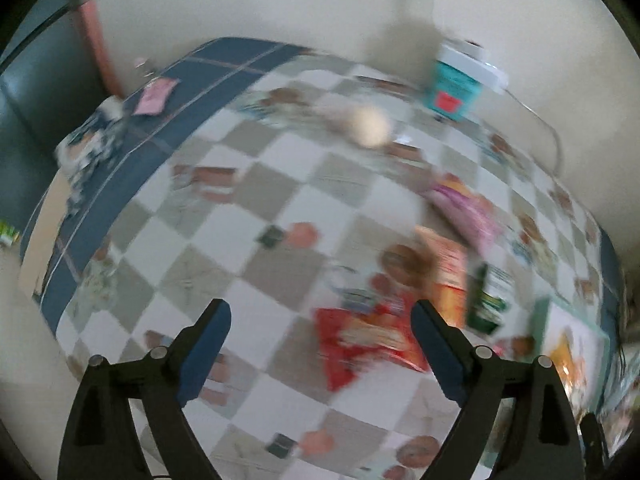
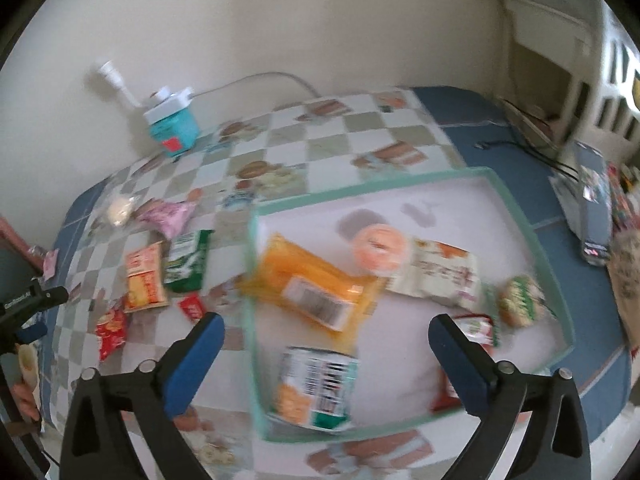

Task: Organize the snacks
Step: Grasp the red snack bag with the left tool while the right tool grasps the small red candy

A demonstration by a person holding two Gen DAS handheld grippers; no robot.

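orange packet (image 2: pixel 316 280) lies flat in tray (image 2: pixel 532 236) — long axis diagonal.

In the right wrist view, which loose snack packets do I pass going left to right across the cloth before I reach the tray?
red packet → orange packet → green packet → small red packet → tray. The pink packet and the pale one sit further back, so I left them out of the order.

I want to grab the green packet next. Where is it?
In the right wrist view, the green packet lies on the checkered cloth, left of the tray, beside the orange packet and below the pink packet.
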